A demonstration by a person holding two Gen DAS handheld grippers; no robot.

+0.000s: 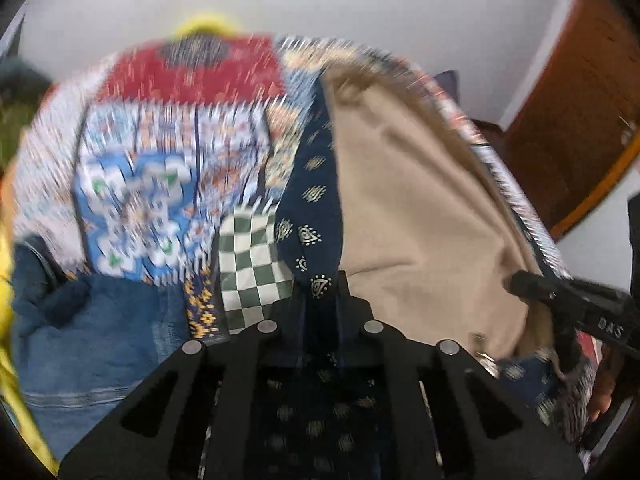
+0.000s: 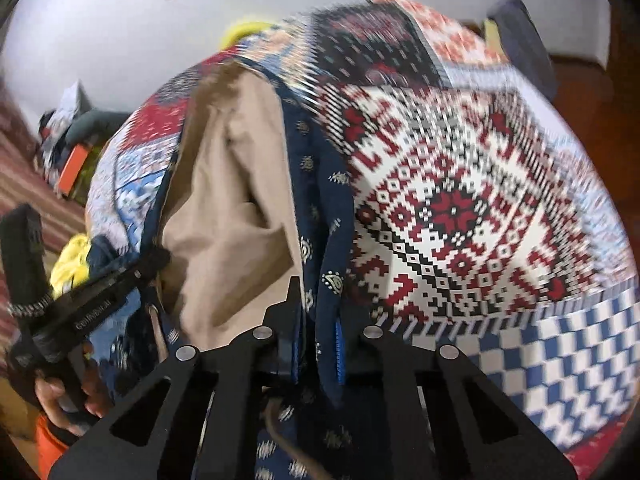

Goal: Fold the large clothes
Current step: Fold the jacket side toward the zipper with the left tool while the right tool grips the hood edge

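A patchwork bedspread [image 2: 460, 200] covers the bed. On it lies your garment [image 1: 420, 208], navy print outside, tan lining up, running away from both claws. Left claw [image 1: 320, 292] and right claw [image 2: 304, 312] each clamp its near navy edge.

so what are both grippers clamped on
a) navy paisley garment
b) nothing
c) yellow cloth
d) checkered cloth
a: the left gripper and right gripper are each shut on the navy garment, with its beige lining beside.
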